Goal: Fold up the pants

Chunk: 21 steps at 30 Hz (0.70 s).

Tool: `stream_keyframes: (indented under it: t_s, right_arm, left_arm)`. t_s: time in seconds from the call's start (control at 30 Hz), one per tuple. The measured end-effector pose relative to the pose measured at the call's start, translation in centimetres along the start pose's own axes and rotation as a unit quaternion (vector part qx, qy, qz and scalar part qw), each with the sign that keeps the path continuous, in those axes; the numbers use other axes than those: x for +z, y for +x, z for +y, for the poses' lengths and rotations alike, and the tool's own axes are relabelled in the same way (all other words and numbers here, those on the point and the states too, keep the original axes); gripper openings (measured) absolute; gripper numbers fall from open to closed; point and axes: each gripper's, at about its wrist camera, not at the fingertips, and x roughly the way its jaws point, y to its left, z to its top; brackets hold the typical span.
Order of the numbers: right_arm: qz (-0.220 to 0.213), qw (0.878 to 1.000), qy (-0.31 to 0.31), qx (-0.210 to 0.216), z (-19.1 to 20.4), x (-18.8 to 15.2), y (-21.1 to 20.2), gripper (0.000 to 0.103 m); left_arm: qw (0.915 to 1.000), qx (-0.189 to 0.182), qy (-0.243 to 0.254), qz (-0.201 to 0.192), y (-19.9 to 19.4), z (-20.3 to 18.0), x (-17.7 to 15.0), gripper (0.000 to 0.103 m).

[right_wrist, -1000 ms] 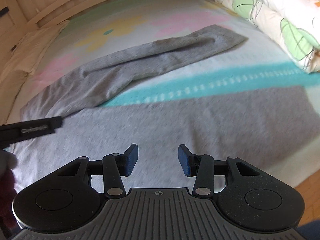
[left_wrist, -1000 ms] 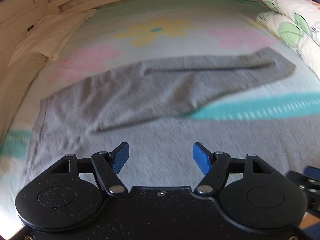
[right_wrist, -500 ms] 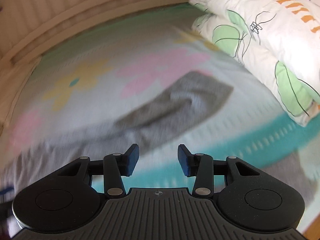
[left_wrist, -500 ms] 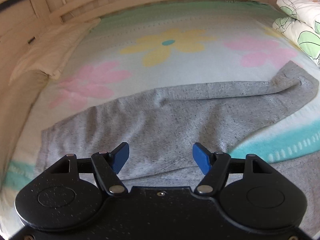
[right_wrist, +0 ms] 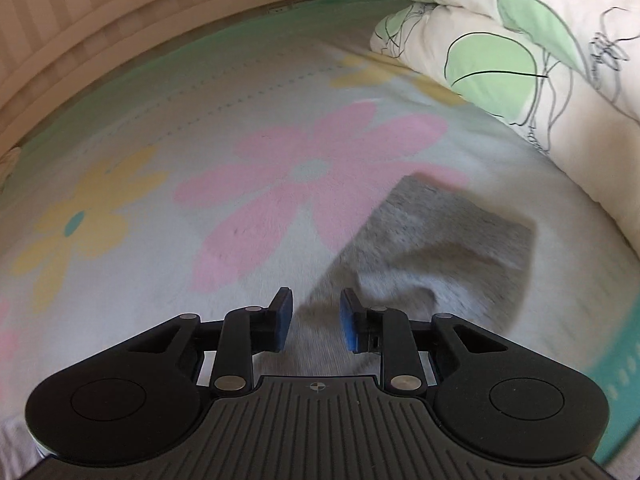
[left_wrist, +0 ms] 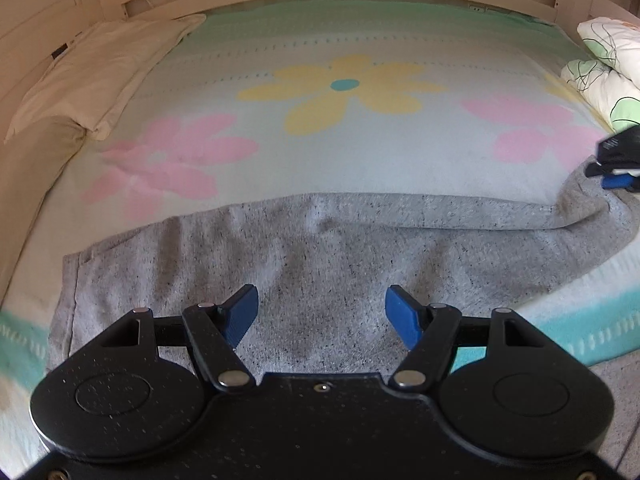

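Grey pants lay flat across a bed, the waist toward the left of the left wrist view and the leg ends toward the right, near a leaf-printed quilt. The cloth was a soft, speckled knit with a matte, slightly fuzzy face; it sagged into shallow creases and followed the bed beneath it, so it was judged light, limp and not slippery, with nothing fragile about it. One leg appeared folded over the other, giving a long doubled strip with a rounded fold along its far edge.

The left gripper hung over the seat of the pants with its blue pads wide apart and nothing between them. The right gripper was at the ankle end; its jaws had just been closing to a narrow gap, and grey cloth showed in that gap, though the blurred picture does not settle whether the pads pressed on it. In the left wrist view this gripper appeared at the raised tip of the leg.

Such fabric would probably be best taken at hems and corners, through both layers, since a pinch mid-panel would likely bunch it. The sheet was smooth woven cotton printed with pink and yellow flowers; a plain cream pillow lay at the far left.
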Motion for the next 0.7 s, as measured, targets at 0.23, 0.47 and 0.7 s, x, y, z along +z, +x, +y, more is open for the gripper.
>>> stream_keyframes:
  t_s: [0.23, 0.47, 0.7]
  right_arm:
    - [0.012, 0.998, -0.002, -0.053, 1.4, 0.8, 4.4, 0.040]
    - [0.035, 0.996, -0.030, -0.077, 1.3, -0.2, 5.4, 0.008]
    - [0.029, 0.998, 0.000, -0.055, -2.8, -0.3, -0.4, 0.005]
  left_arm:
    - [0.9998, 0.005, -0.016, 0.008, 0.4, 1.4, 0.1, 0.072]
    - [0.9994, 0.012, -0.032, 0.011, 0.7, 2.3, 0.5, 0.072]
    - [0.9992, 0.005, -0.040, -0.001, 0.0, 2.3, 0.9, 0.072]
